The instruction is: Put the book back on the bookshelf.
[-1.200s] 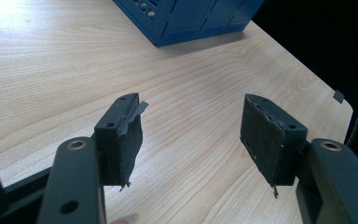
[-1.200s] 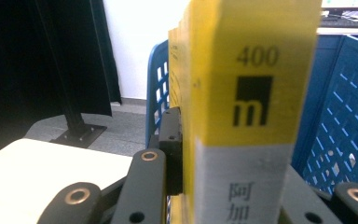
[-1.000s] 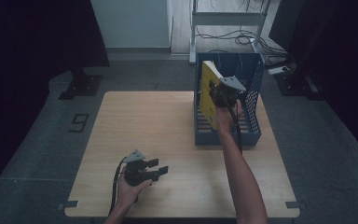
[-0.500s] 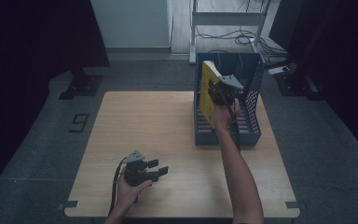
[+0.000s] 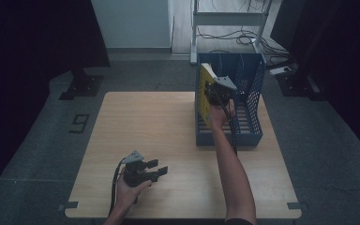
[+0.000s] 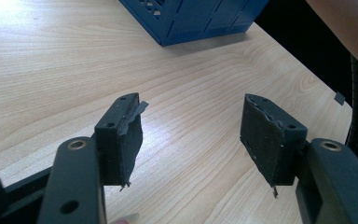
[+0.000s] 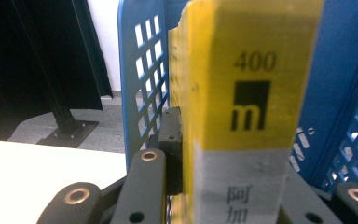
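A yellow book (image 5: 205, 93) with a grey lower spine (image 7: 242, 98) stands upright in the leftmost slot of the blue file rack (image 5: 251, 93). My right gripper (image 5: 215, 91) is shut on the book from its spine side, its left pad (image 7: 171, 140) pressed against the cover. At the table's near left, my left gripper (image 5: 157, 168) hovers low over the bare wood. Its jaws stand open, and nothing lies between the pads (image 6: 126, 135).
The wooden table (image 5: 145, 126) has free room across its left and middle. The rack's blue corner (image 6: 191, 18) lies ahead of my left gripper. A metal shelf frame (image 5: 229, 18) and cables sit on the floor beyond the table.
My right gripper has sunk a little with the yellow book, deeper into the rack's slot. The left gripper has stayed in place.
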`<state>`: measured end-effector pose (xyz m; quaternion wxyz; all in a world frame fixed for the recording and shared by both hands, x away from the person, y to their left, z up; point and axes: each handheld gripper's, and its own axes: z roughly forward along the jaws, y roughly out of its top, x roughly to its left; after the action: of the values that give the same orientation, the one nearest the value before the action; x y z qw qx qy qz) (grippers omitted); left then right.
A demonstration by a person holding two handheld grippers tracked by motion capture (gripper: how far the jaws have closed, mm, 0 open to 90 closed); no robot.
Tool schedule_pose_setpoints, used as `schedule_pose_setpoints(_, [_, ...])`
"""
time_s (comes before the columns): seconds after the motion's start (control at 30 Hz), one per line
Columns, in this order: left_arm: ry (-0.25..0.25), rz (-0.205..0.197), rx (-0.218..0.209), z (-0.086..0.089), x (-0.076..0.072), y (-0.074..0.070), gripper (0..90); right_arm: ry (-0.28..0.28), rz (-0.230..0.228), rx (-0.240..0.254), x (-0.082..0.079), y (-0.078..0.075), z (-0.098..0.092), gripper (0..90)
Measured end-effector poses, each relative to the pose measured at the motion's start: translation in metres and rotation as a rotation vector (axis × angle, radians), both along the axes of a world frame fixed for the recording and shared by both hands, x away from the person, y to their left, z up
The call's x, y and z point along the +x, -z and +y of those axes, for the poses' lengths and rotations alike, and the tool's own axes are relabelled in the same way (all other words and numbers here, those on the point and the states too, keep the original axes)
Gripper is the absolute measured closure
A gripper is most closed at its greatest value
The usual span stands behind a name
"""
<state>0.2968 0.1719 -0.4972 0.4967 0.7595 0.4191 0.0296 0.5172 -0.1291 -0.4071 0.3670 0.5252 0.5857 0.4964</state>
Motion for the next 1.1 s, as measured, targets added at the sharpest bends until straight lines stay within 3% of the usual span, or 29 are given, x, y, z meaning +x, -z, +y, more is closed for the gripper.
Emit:
schedule_pose_setpoints(0.37, [-0.006,0.001,0.006,0.0,0.0,0.002,38.7,0.002,0.032,-0.011,0.003,0.014,0.001,73.9])
schedule_pose_setpoints(0.67, [0.003,0.0,-0.007,-0.001,-0.001,0.002,38.7,-0.014,0.049,-0.018,-0.009,0.019,0.002,72.7])
schedule_pose_setpoints(0.83, [0.005,0.001,-0.001,-0.003,-0.001,0.002,38.7,-0.039,0.066,-0.052,-0.016,0.019,0.003,72.6])
schedule_pose_setpoints(1.1, [0.013,0.008,0.015,-0.006,-0.001,0.005,38.7,-0.061,0.08,-0.052,-0.022,0.021,-0.002,71.3])
